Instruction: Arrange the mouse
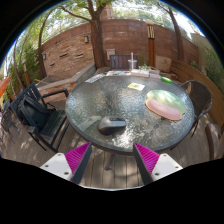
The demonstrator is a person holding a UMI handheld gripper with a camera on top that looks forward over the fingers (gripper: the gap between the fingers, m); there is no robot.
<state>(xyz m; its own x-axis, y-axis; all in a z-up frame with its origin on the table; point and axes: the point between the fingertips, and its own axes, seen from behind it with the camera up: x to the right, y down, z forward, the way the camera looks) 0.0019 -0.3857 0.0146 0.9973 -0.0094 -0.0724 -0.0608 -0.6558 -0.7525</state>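
A dark grey mouse lies near the front edge of a round glass patio table. A pale pink round mat lies on the table to the right of the mouse. My gripper is held back from the table, above the wooden deck, with the mouse beyond and between the two fingers. The fingers with pink pads stand wide apart and hold nothing.
Black metal chairs stand to the left of the table and another chair to the right. A small pale card lies further back on the glass. A brick wall and trees stand behind. Wooden deck boards lie below.
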